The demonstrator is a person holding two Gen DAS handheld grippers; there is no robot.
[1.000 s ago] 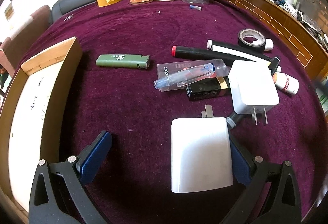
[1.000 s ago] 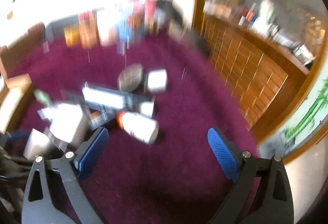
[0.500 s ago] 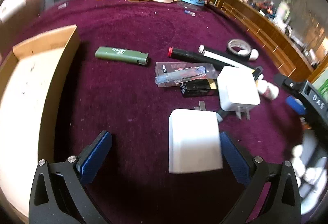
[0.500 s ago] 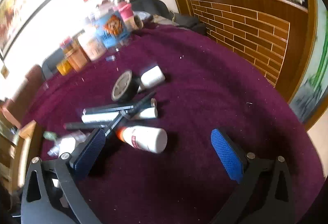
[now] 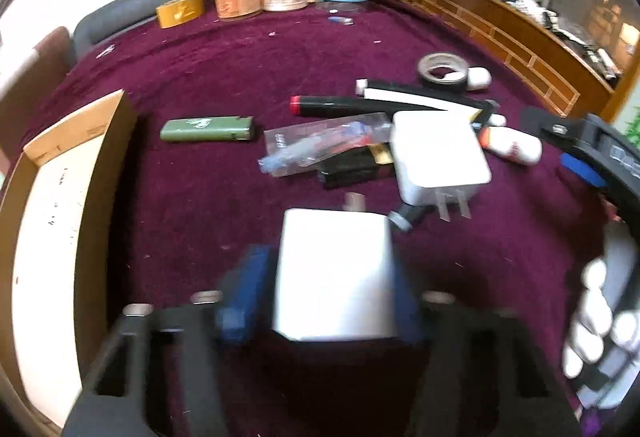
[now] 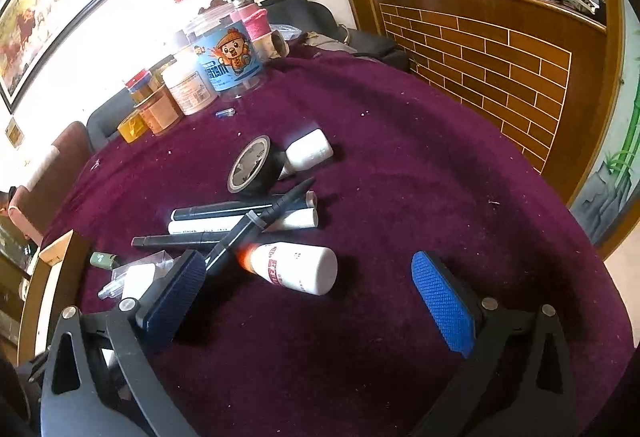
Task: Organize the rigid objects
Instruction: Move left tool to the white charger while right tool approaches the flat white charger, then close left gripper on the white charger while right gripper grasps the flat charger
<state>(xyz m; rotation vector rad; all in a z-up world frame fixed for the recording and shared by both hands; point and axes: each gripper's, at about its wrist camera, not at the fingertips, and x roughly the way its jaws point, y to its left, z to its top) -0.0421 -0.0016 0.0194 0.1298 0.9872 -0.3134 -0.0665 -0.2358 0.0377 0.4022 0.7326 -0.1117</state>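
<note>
Clutter covers the maroon-clothed desk (image 6: 400, 177): 2 white chargers, 1 green lighter (image 5: 207, 129), 1 black tape roll (image 6: 250, 167), 2 white bottles, several markers. Left tongs (image 5: 326, 289) clamp the nearer charger (image 5: 334, 277) beside the cardboard box (image 5: 48, 197). Right tongs (image 6: 308, 297) gape wide around the glue bottle (image 6: 294, 267). A brick-patterned counter (image 6: 500, 49) stands behind.

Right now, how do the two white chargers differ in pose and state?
The near charger sits between the left gripper pads, which are closed against its sides; the far charger is untouched. The near charger lies on the purple cloth, while the far charger rests on the clutter of pens and a black pack. The near charger's prong points away from the camera; the far charger's prongs point toward it. Both are white, blocky plug adapters.
</note>
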